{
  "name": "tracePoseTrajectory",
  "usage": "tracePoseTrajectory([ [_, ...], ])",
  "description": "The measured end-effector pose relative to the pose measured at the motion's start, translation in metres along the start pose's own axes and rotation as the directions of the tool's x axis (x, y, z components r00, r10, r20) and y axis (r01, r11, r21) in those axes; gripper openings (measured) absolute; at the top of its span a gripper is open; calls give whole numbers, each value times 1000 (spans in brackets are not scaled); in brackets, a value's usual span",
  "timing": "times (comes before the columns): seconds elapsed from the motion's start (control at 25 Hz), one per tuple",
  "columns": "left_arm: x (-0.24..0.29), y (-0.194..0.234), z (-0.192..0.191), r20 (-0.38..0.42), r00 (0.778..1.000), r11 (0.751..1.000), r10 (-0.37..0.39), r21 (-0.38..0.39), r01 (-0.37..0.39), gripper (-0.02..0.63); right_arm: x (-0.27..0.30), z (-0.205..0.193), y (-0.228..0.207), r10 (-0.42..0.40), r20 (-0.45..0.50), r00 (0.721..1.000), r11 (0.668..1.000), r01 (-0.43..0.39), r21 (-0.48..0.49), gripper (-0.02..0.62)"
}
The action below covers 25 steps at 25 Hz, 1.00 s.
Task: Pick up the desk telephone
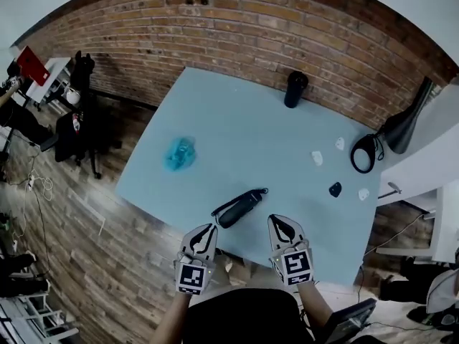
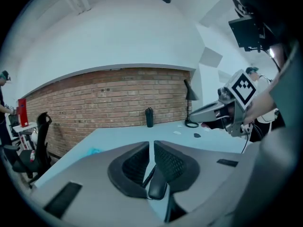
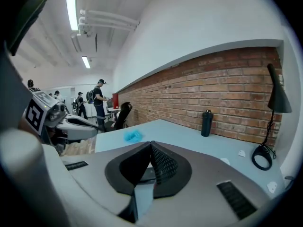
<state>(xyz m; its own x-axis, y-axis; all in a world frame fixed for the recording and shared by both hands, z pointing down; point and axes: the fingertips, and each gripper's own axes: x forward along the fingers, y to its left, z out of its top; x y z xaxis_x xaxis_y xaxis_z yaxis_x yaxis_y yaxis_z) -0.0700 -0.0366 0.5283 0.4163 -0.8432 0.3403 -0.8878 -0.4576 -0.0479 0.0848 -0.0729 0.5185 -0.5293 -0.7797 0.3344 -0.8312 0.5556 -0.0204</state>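
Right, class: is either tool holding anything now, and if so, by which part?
Nothing is held. The left tool and right tool are both empty; the telephone handset lies on the table just ahead of them.

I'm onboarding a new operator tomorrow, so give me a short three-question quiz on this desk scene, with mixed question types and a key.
1. Multiple choice: which thing lies closest to the left gripper and the right gripper?
A) blue crumpled item
B) telephone handset
C) desk lamp
2. True or false: the dark bottle stands upright near the far edge of the table.
3. Fill in: the right gripper's jaws are ____ (open or shut).

Key: 1 B; 2 true; 3 shut.
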Motion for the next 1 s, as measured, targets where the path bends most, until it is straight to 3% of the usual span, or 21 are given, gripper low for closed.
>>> tracePoseTrajectory([
  [0.12, -1, 0, 15, 21, 998, 998, 64, -6, -64, 52, 11, -3, -31, -11, -15, 1000, 999, 12, 53, 9],
  [0.28, 11, 1, 1, 5, 998, 997, 70, 17, -70, 52, 17, -5, -50, 12, -27, 1000, 999, -11, 36, 9],
  [0.48, 42, 2, -41, -86, 996, 999, 18, 50, -14, 83, 22, -11, -63, -11, -38, 999, 999, 12, 46, 9],
  [0.64, 64, -2, -70, -167, 985, 999, -34, -22, 31, 168, 19, -16, -58, 24, -63, 998, 1000, -24, 6, 9],
  [0.8, 83, -13, -99, -264, 960, 995, -98, -17, 97, 253, 16, -19, -74, -7, -69, 998, 1000, 9, 23, 9],
  [1.0, 89, -18, -137, -384, 912, 987, -147, 6, 161, 261, 11, -34, -89, -68, -94, 993, 993, 76, 86, 9],
])
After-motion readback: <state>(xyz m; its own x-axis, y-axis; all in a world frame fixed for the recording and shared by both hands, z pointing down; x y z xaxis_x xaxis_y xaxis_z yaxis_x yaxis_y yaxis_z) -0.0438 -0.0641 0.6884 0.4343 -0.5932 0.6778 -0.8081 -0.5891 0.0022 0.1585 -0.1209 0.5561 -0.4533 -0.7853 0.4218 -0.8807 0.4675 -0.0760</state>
